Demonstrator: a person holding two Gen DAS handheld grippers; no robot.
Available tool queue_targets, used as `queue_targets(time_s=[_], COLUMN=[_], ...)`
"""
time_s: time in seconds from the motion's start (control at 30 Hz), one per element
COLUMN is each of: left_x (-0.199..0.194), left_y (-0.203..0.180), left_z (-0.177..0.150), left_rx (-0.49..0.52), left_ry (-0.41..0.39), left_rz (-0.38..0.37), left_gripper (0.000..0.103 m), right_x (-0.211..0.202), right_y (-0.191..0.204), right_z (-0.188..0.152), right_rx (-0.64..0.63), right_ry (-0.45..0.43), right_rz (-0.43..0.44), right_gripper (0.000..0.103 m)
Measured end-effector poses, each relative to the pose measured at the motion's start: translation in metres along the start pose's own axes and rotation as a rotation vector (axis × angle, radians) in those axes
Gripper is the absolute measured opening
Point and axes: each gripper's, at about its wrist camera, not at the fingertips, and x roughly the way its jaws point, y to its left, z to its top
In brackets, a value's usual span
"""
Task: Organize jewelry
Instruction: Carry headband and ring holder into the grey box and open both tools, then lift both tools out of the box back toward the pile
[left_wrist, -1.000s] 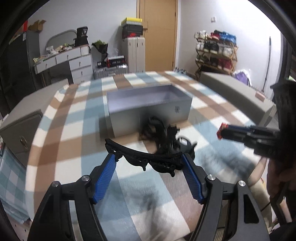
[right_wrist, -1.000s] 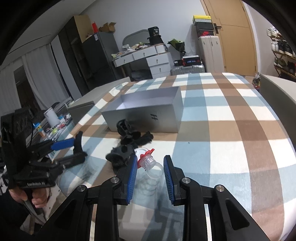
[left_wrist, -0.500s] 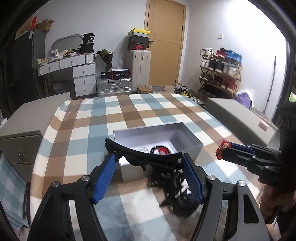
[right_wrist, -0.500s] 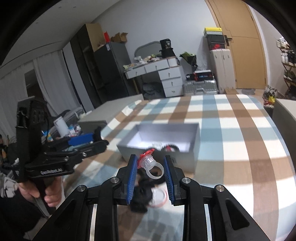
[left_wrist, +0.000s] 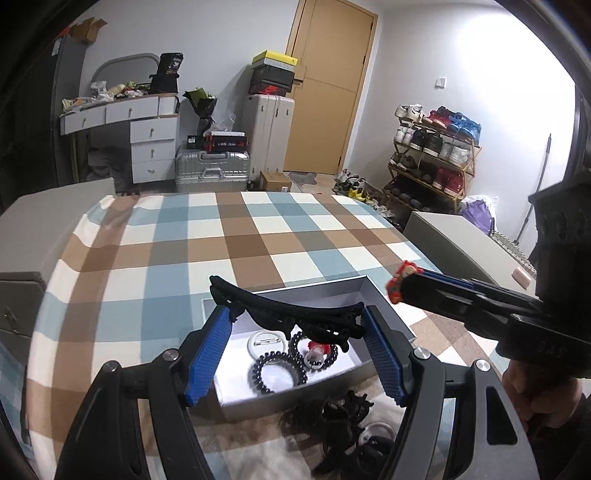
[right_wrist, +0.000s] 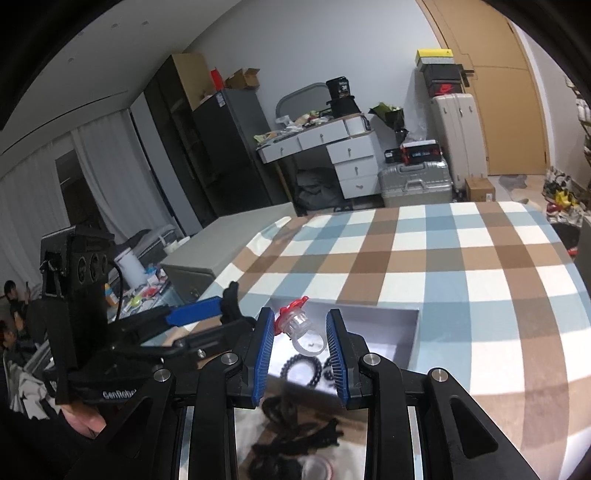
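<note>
Two pieces are up in the air above the grey box (left_wrist: 384, 306), which sits on a checked cloth of blue, brown and cream. One is a long black hair clip (left_wrist: 288, 314), curved, with a scalloped lower edge; the other is a clear plastic ring (right_wrist: 304, 332) with a red topper. The box is open, low-walled and pale inside. In it lie a black coiled hair tie (left_wrist: 275, 373), a black beaded bracelet (left_wrist: 314, 350) around a small red-and-clear piece, and a clear round item.

Only the left wrist view looks straight down into the box and shows its contents plainly, along with a tangle of black accessories (left_wrist: 340, 417) on the cloth just in front of the box's near wall. It also catches the right hand-held gripper (left_wrist: 400, 282) from the side, with just the red topper poking past its tips. The right wrist view shows the ring's clear band and faceted body, which the other view hides, and the left hand-held gripper (right_wrist: 225, 306) side-on with a person's hand under it.

The left hand-held gripper (left_wrist: 295, 321) is spread fairly wide, its blue pads pressing the two ends of the hair clip, which spans the gap crosswise over the box. The right hand-held gripper (right_wrist: 301, 332) is drawn in narrow, pinching the clear ring between its blue pads above the box's near edge.
</note>
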Motion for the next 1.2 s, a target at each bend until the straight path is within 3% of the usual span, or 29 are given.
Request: queue_targets(time_s=[0.87, 1.07, 1.2], left_x=[0.043, 0.045, 0.044], left_y=[-0.007, 0.0, 0.0], left_z=[-0.004, -0.004, -0.003], left_rx=[-0.033, -0.089, -0.111], left_ry=[0.129, 0.143, 0.167], left_rz=[-0.031, -0.099, -0.125], left_gripper=[0.068, 0.068, 0.071], right_x=[0.046, 0.048, 0.034], right_y=[-0.036, -0.046, -0.044], right_z=[-0.003, -0.005, -0.002], right_rx=[0.05, 0.09, 0.094], right_ry=[0.117, 0.128, 0.081], right_rz=[-0.03, -0.031, -0.032], right_gripper=[0.03, 0.03, 0.03])
